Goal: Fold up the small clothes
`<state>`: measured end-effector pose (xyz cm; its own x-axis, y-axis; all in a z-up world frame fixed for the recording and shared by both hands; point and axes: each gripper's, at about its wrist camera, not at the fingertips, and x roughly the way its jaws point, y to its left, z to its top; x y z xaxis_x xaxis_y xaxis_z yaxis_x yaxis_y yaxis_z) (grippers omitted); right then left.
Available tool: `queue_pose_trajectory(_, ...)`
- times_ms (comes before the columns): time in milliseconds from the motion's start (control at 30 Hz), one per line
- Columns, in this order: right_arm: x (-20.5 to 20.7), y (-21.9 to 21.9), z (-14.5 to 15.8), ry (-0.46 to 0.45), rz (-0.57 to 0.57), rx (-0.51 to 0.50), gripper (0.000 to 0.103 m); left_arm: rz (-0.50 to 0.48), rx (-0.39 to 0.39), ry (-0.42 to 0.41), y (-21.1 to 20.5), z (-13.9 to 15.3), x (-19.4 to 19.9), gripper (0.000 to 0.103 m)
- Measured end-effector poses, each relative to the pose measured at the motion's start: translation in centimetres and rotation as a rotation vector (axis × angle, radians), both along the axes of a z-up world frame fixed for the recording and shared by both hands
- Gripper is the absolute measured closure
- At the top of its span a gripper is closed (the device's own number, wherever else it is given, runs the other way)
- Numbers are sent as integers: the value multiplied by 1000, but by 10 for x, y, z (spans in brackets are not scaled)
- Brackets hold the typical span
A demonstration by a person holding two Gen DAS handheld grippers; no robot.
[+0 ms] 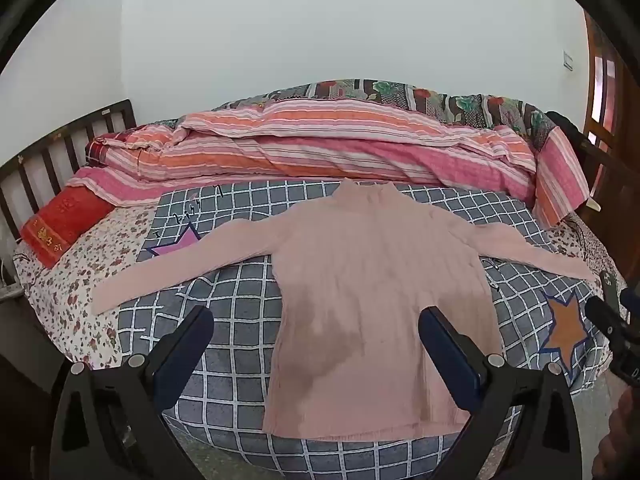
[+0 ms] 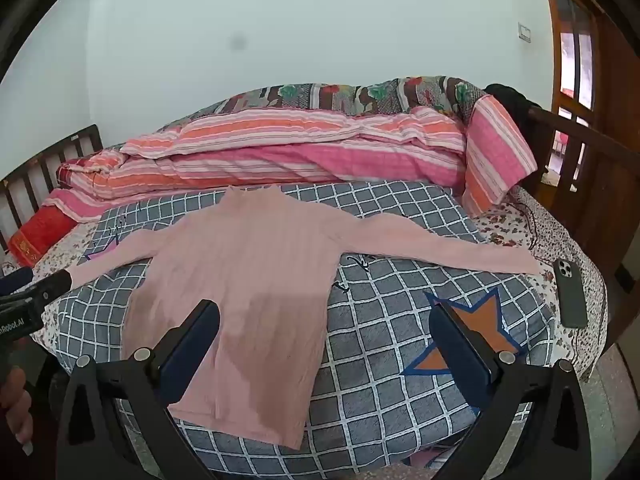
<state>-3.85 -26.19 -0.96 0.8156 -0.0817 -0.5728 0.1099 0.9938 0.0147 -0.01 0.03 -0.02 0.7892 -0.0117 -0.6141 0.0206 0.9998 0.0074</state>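
- I read "nRobot.AI" in white on the black body of the left gripper (image 2: 36, 304), far left of my right claw; first letters cut off by the frame edge.
- Red pillow (image 1: 60, 226), up-left of my left claw: gold marks, too blurry to read.
- Small black squiggles on the checked blanket (image 1: 240, 320), ahead-left of the left claw – can't make them out as txt.
- Nothing else legible in either cam.

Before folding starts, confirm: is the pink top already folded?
No, the pink top lies flat on the checked blanket with both sleeves spread out.
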Motion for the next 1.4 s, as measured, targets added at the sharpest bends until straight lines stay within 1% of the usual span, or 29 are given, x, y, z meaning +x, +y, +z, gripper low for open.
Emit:
queue_pose_trajectory(33,0,0,0,-1,-2,-1,0,0,4,2,0,0,0,0)
queue_pose_trajectory(67,-1,2,1,-3,4,-28,0,0,11,5,-1,-1,0,0)
queue_pose_trajectory(167,2,5,1,6,6,-23,0,-9,38,-4,-5,-2,-3,0)
queue_pose_trajectory(233,0,6,3,-2,6,-27,0,-3,42,-8,-7,-4,-1,0)
queue_pose_trajectory(333,0,11,1,-3,4,-23,0,1,20,1,-4,-5,0,0)
queue_pose_trajectory(467,2,12,2,1,13,-23,0,4,21,-7,-4,-5,-2,0)
queue_pose_trajectory(500,2,13,2,0,14,-25,0,5,7,2,4,-4,3,0)
queue_pose_trajectory(567,3,13,1,6,14,-20,0,3,-3,7,7,-4,2,0)
queue_pose_trajectory(733,4,16,2,1,23,-28,0,7,-3,-5,10,-3,0,0)
queue_pose_trajectory(1067,4,19,3,2,26,-15,0,10,-18,7,12,-2,1,0)
queue_pose_trajectory(1167,4,19,3,2,26,-17,0,11,-8,-1,12,-1,0,0)
queue_pose_trajectory(1300,2,19,3,-2,21,-11,0,13,-28,5,14,0,-1,0)
queue_pose_trajectory(1400,1,18,5,-10,21,-13,0,12,-20,-3,14,1,-1,0)
